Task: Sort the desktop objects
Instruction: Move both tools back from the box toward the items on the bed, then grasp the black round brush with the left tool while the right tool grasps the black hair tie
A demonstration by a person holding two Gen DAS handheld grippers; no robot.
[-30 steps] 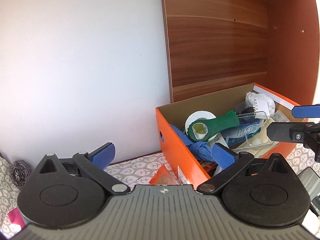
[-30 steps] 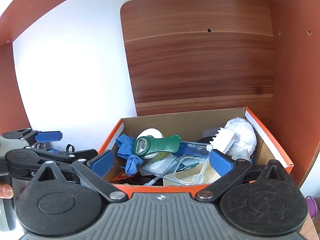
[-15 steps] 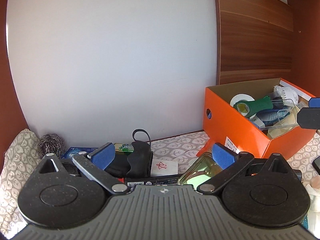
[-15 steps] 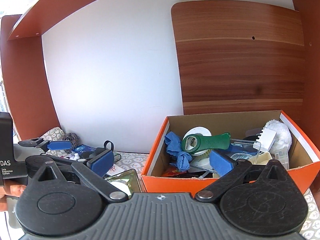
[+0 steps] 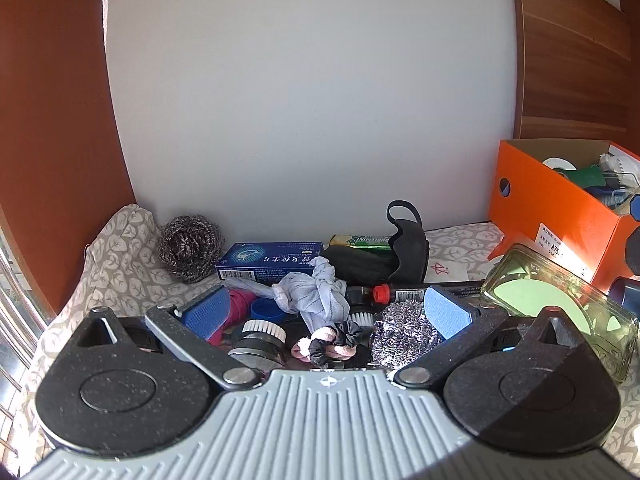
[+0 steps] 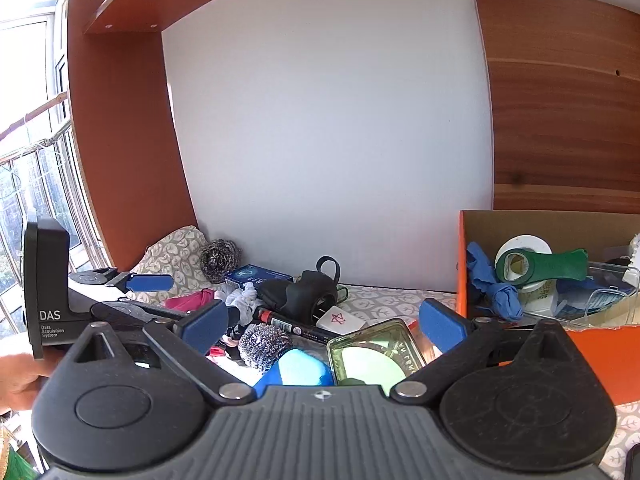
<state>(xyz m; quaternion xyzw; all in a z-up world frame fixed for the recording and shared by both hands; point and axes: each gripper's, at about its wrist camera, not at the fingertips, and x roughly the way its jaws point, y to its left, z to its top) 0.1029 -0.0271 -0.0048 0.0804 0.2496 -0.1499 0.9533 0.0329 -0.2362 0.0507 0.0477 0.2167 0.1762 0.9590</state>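
The clutter waiting to be sorted lies heaped on the counter (image 5: 460,240) against the wall: a scrunchie (image 5: 328,344), a rag (image 5: 320,296), a scourer (image 5: 404,336). The left gripper (image 5: 326,312) hangs over that heap, jaws released and empty, likely choosing a piece. To the right stands the orange box (image 6: 592,360), half full, with the right gripper (image 6: 320,326) near it, also wide apart.

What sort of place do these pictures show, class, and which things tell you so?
Probably a desk nook at home: a leaf-print cloth strewn with household clutter, an orange cardboard box of odds and ends, wooden side panels.
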